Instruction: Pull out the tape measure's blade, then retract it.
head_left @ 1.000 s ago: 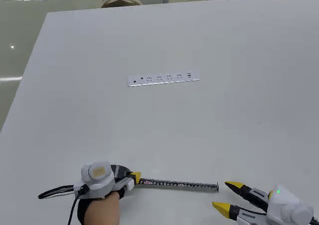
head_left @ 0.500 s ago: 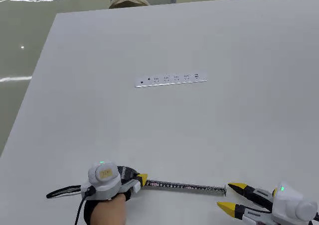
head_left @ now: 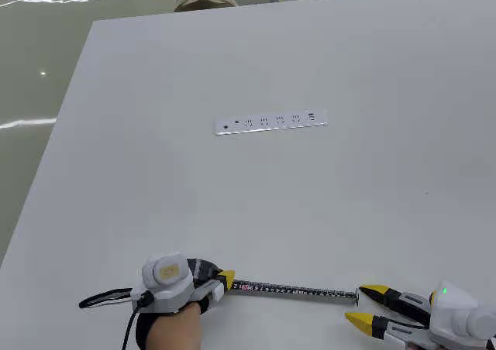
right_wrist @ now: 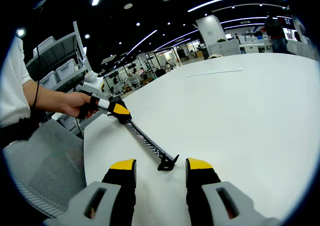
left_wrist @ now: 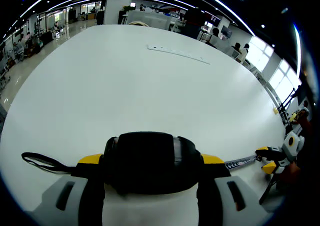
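Tape measure (left_wrist: 150,146) in left tool (left_wrist: 151,160), blade (right_wrist: 147,143) out — hook (right_wrist: 167,162) at right tool (right_wrist: 161,165)

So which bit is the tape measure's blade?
Look at the near edge of the big white table. Between the left gripper and right gripper lies the blade: a thin dark strip with printed marks, unlike the white power strip mid-table.

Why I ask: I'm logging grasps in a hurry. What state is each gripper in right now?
Left gripper: shut on the tape measure.
Right gripper: open; the blade hook lies by its jaw tips, not gripped.
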Tool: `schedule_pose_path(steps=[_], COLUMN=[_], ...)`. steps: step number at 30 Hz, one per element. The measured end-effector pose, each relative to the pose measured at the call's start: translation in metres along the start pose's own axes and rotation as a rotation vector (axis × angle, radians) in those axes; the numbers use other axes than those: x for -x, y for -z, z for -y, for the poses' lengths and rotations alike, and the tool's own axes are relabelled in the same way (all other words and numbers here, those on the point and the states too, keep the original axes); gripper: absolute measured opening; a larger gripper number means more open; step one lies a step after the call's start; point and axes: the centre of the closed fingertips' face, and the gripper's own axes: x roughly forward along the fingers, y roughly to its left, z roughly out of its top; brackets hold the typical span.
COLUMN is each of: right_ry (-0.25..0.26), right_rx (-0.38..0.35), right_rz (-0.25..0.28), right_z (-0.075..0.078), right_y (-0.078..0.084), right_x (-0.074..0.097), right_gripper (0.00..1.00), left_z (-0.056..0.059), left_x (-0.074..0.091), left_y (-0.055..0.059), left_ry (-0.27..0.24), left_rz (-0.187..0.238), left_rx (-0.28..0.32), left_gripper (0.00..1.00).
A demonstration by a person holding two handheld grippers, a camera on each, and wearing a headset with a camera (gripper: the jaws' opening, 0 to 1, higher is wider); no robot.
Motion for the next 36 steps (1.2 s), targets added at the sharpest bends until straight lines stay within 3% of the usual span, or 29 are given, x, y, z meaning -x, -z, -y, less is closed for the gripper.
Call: schedule_pose_path(steps=[26, 36], right_ry=[-0.088, -0.116], right_rx=[-0.03, -0.037], right_rz=[-0.023, -0.027], right_z=[0.0061, 0.0054], right_y=[-0.0006, -0.0016], right_x=[-0.0085, -0.0083], right_gripper=[0.18, 0.16], left_z=[-0.0003, -0.0004], left_x=[-0.0001, 0.0], left_y=[0.0014, 0.0012], left_ry=[-0.002, -0.005], left_rz=[-0.005, -0.003], left_rx=[-0.023, -0.027], left_gripper=[0.74, 0.74])
